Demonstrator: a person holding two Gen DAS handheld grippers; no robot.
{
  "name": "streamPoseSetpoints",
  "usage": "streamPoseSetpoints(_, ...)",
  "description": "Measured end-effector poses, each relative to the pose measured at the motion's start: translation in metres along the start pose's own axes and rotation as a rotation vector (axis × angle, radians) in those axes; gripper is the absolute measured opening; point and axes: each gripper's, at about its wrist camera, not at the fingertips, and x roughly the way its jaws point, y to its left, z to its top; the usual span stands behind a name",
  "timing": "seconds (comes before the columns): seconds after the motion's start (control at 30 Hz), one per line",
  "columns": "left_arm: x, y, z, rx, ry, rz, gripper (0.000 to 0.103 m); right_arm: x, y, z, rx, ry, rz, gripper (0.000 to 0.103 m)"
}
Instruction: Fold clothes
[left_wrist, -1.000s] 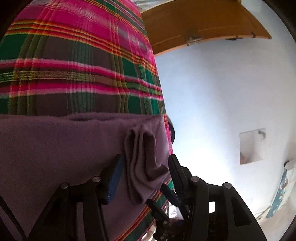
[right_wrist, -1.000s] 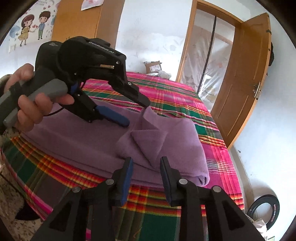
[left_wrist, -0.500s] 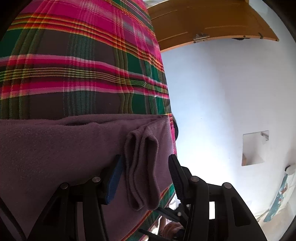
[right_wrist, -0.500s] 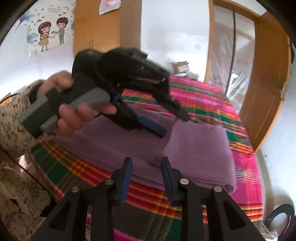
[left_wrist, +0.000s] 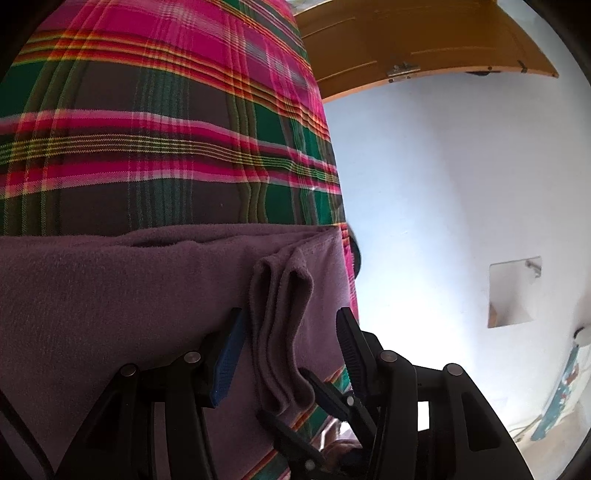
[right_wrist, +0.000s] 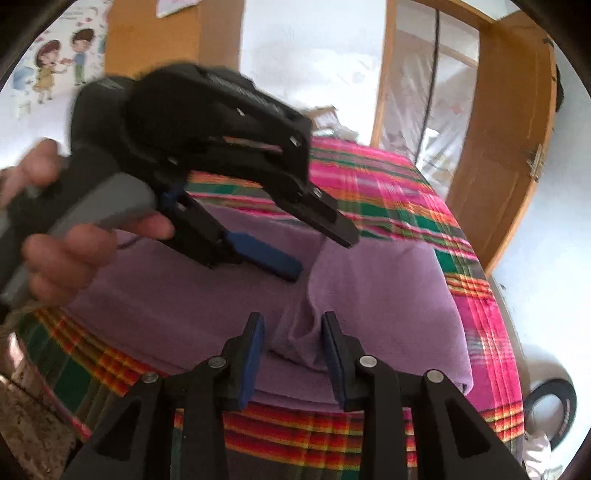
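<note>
Plaid bedspread (right_wrist: 388, 184), folded purple garment (right_wrist: 369, 295), bunched ridge

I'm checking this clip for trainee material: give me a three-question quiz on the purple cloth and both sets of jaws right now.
1. True or false: the purple cloth lies on the plaid bedcover.
2. The left gripper jaws are: A) clamped on the cloth B) open around a raised fold C) out of view.
3. What rises between the right gripper jaws?

Key: 1 true; 2 B; 3 a raised fold of the purple cloth.
</note>
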Motion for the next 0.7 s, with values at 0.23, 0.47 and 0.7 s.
streamPoseSetpoints(0.23,-0.006,0.001,-0.003,0.001,0.004,0.005,0.051,0.0,0.006,0.003,0.025,0.012,-0.038,0.029)
streamPoseSetpoints(0.47,-0.016,0.003,-0.01,-0.005,0.008,0.007,0.051,-0.02,0.005,-0.001,0.071,-0.003,-0.048,0.013)
streamPoseSetpoints(0.7,-0.019,0.002,-0.011,-0.018,0.018,-0.007,0.051,-0.038,0.017,0.015,0.039,-0.054,-0.024,0.013)
